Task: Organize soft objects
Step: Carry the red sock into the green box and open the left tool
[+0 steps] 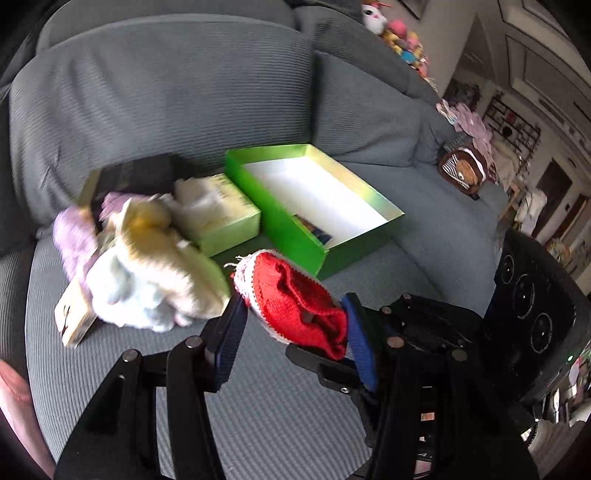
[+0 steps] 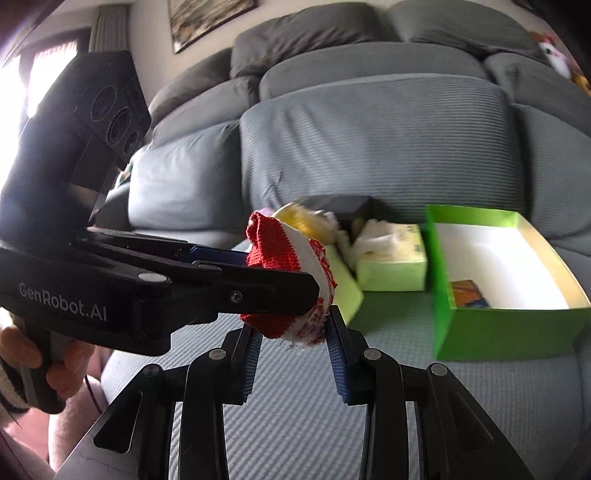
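Note:
A red knitted sock with white trim [image 1: 295,299] is held above the grey sofa seat. My left gripper [image 1: 293,314] spans it, its fingers wide apart with the sock stretched between them. My right gripper [image 2: 293,325] has its blue pads [image 2: 338,354] on either side of the sock's lower end [image 2: 295,280]; the right gripper's finger also shows in the left wrist view [image 1: 325,365] gripping the sock's edge. An open green box [image 1: 314,206] with a white inside lies beyond; it also shows in the right wrist view [image 2: 506,273]. A pile of pale soft socks [image 1: 147,266] lies left.
A light green tissue box [image 1: 221,218] sits between the pile and the green box, with a dark box [image 1: 144,173] behind. A cardboard box [image 1: 74,317] lies under the pile. Grey sofa back cushions [image 1: 166,92] rise behind. Plush toys [image 1: 399,33] sit far right.

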`<action>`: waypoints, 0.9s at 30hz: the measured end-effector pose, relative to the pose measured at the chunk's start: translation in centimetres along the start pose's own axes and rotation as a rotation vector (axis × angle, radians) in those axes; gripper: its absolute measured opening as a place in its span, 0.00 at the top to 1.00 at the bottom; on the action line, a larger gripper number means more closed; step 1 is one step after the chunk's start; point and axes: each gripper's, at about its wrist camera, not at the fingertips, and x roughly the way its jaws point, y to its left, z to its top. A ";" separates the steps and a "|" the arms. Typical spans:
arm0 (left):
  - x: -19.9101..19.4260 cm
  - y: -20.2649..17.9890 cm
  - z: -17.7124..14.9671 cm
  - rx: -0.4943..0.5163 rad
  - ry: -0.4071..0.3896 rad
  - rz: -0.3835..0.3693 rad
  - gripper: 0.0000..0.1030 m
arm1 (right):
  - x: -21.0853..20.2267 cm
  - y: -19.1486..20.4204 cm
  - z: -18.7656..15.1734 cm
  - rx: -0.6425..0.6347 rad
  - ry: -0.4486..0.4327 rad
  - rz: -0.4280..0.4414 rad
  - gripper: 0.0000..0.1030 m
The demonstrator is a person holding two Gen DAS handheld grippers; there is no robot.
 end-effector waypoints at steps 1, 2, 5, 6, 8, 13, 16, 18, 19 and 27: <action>0.1 -0.2 0.1 0.013 0.002 -0.002 0.49 | -0.3 -0.6 0.1 0.010 -0.010 -0.005 0.65; 0.6 -0.8 0.6 0.029 0.003 -0.004 0.49 | -0.7 -1.1 0.1 0.016 -0.019 -0.013 0.65; 1.9 -2.2 1.6 0.061 0.009 -0.008 0.49 | -1.3 -2.5 0.3 0.031 -0.044 -0.040 0.65; 2.7 -2.7 2.1 0.072 0.013 -0.010 0.49 | -1.5 -3.0 0.4 0.041 -0.051 -0.048 0.65; 3.2 -3.1 2.6 0.087 0.016 -0.013 0.49 | -1.9 -4.0 0.4 0.058 -0.064 -0.063 0.65; 5.3 -4.9 4.1 0.140 0.022 -0.013 0.49 | -2.8 -6.6 0.6 0.094 -0.094 -0.108 0.65; 6.5 -5.5 5.1 0.176 0.027 -0.016 0.49 | -3.0 -8.0 1.0 0.112 -0.104 -0.130 0.65; 7.5 -5.9 6.0 0.184 0.035 -0.020 0.49 | -3.1 -9.1 1.4 0.118 -0.113 -0.148 0.65; 8.0 -6.0 6.4 0.190 0.038 -0.019 0.49 | -3.0 -9.5 1.6 0.123 -0.115 -0.154 0.65; 11.7 -5.9 9.6 0.167 0.056 -0.052 0.49 | -2.1 -13.5 3.5 0.153 -0.120 -0.217 0.65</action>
